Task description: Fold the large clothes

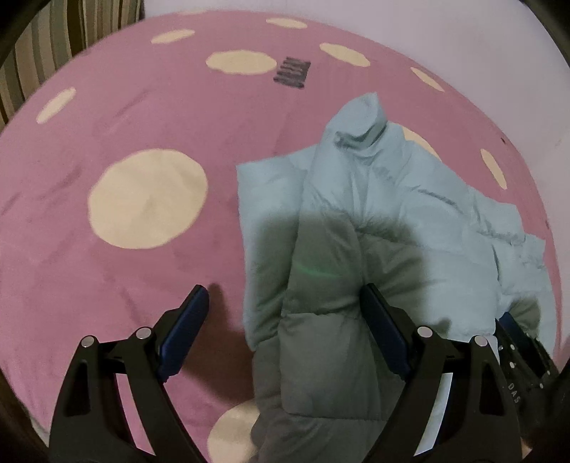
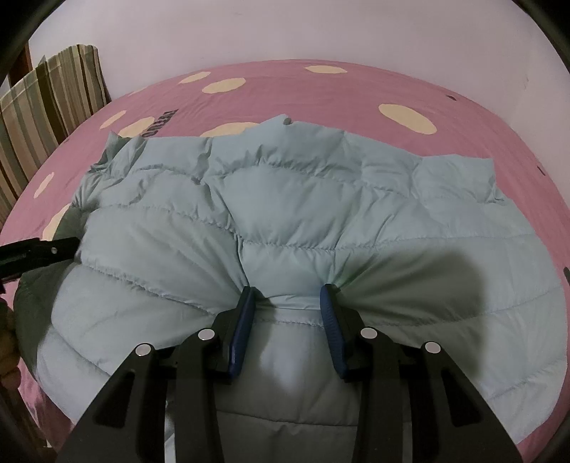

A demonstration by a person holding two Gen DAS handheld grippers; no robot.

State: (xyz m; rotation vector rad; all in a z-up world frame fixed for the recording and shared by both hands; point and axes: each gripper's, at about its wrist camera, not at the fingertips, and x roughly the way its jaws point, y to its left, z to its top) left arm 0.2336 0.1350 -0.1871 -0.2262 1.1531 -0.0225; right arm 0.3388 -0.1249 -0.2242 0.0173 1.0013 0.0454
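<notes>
A pale blue quilted puffer jacket lies on the pink bed. In the left wrist view the jacket is bunched into a ridge, with a fold running down between my fingers. My left gripper is open wide; its right finger rests against the jacket and the left finger hangs over the sheet. My right gripper is shut on a puffy fold of the jacket, with fabric puckering at both pads. The left gripper shows at the left edge of the right wrist view, and the right gripper at the lower right of the left wrist view.
The bed has a pink sheet with cream dots, also seen in the right wrist view. A striped pillow stands at the far left. A white wall is behind the bed.
</notes>
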